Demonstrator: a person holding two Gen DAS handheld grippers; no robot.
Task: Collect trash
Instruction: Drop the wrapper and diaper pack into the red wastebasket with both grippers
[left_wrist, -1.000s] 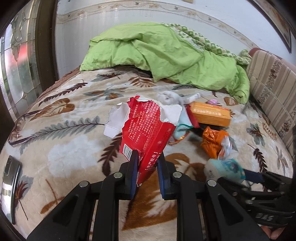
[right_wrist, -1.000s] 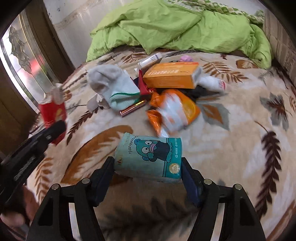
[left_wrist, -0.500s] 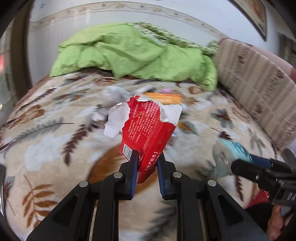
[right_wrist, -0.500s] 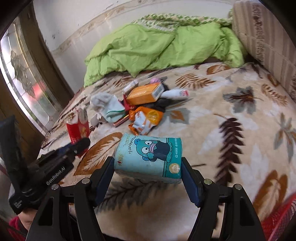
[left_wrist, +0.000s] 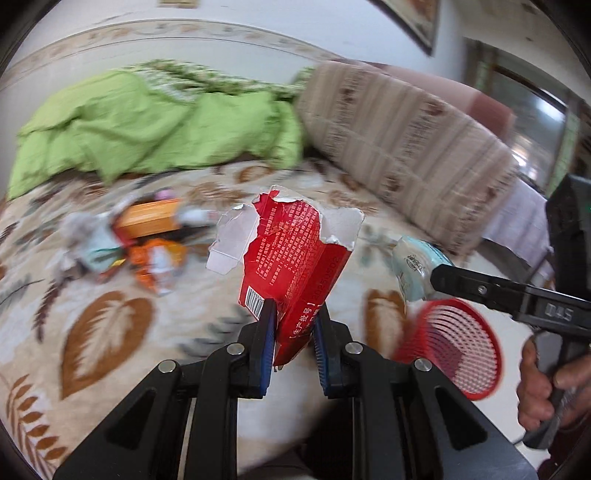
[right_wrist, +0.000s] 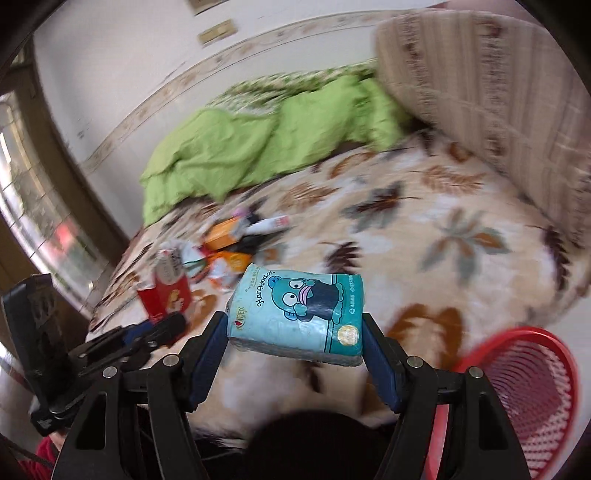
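My left gripper (left_wrist: 293, 325) is shut on a torn red carton (left_wrist: 295, 266) and holds it up above the bed. My right gripper (right_wrist: 295, 343) is shut on a teal tissue pack (right_wrist: 299, 314) with a cartoon face, held in the air; the pack also shows in the left wrist view (left_wrist: 415, 269). A red mesh basket (left_wrist: 458, 347) stands below the bed's near edge, at the lower right of the right wrist view (right_wrist: 524, 391). More trash lies on the bed: an orange box (left_wrist: 147, 219) and an orange wrapper (left_wrist: 157, 260).
A leaf-patterned blanket (right_wrist: 424, 236) covers the bed. A green quilt (left_wrist: 147, 125) is heaped at the far end. A striped headboard cushion (left_wrist: 399, 140) runs along the right side. A grey-white cloth pouch (left_wrist: 88, 240) lies by the trash.
Both grippers have swung right and pulled back from the trash pile with their loads. The red basket has come into view in both views.
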